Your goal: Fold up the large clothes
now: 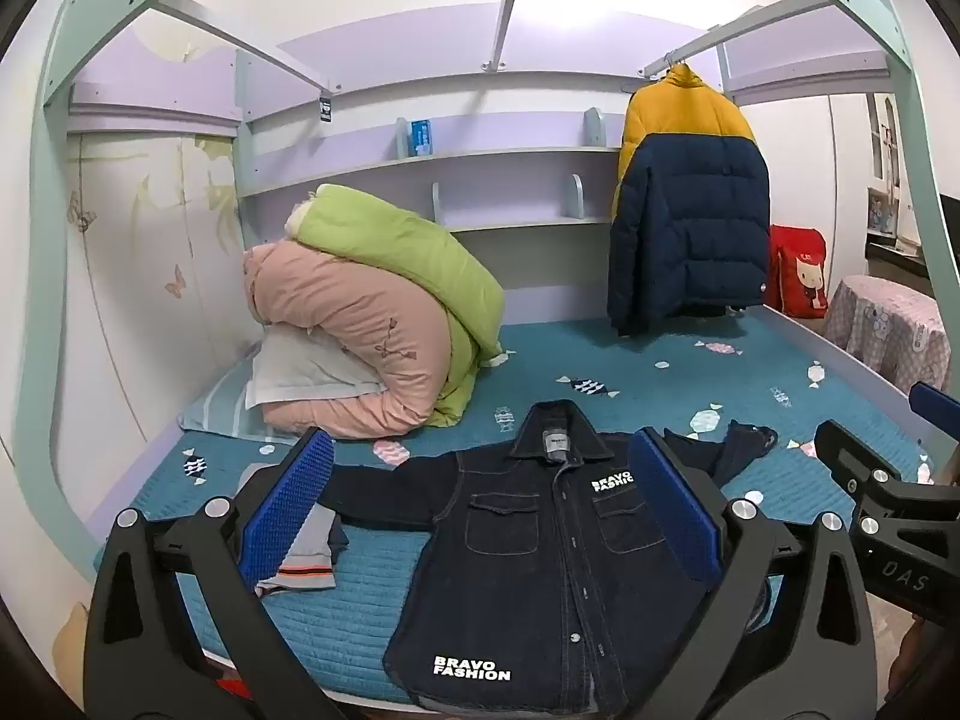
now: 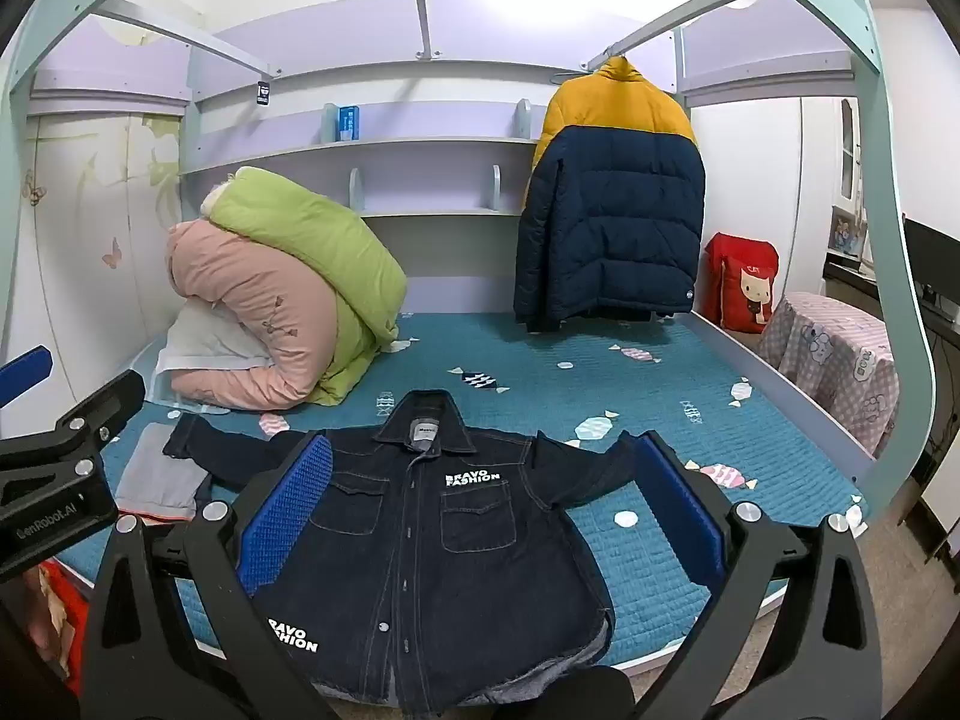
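A dark denim jacket (image 1: 528, 564) (image 2: 432, 546) with white "BRAVO FASHION" lettering lies flat, front up and buttoned, on the teal bed cover, collar away from me and both sleeves spread sideways. My left gripper (image 1: 480, 462) hovers above its near half, jaws wide apart, nothing between the blue pads. My right gripper (image 2: 486, 456) hangs over the same jacket, just as open and empty. Each gripper shows at the edge of the other's view: the right gripper (image 1: 888, 480) and the left gripper (image 2: 54, 414).
A folded grey garment (image 1: 306, 546) (image 2: 162, 480) lies left of the jacket. Rolled pink and green quilts (image 1: 372, 324) sit at the back left. A yellow-and-navy puffer coat (image 1: 684, 204) hangs at the back right. A covered stool (image 2: 834, 360) stands beside the bed.
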The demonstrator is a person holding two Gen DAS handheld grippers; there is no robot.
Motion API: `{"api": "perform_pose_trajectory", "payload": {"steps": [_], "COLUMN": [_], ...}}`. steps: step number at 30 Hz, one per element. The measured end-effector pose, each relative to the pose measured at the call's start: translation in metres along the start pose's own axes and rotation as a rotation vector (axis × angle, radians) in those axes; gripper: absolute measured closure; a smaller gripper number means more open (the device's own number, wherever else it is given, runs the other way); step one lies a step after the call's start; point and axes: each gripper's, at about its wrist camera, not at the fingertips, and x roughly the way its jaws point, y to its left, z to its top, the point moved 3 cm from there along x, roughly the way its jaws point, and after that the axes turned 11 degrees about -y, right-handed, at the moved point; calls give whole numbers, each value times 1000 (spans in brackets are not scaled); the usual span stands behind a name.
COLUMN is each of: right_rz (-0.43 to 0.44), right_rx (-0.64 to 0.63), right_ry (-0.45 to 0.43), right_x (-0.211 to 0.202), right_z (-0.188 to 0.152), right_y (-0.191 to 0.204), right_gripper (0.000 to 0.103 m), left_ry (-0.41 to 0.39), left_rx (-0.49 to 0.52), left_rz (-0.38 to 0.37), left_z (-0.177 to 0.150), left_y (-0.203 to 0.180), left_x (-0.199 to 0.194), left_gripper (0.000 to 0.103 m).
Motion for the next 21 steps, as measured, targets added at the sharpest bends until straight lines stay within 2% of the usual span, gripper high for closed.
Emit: {"api": "perform_pose_trajectory", "payload": {"steps": [5,8,14,21], "right_rz": [0,-1,1,5], "right_rx": [-2,-3,1,2], "right_ry": [2,3,4,6], "right_x": [0,0,0,4], "right_z": [0,0,0,-6], "right_y": [0,0,0,2], "right_gripper": [7,7,7,7], "left_ry": [12,-2,-6,-1], "left_rx": [7,-29,-4,-14], "left_rz": [-11,-51,-23,-38], "left_z": [0,-4,-5,-5], "left_y": [0,8,1,0], "left_x": [-1,1,5,4], "left_gripper": [4,4,4,4]}}
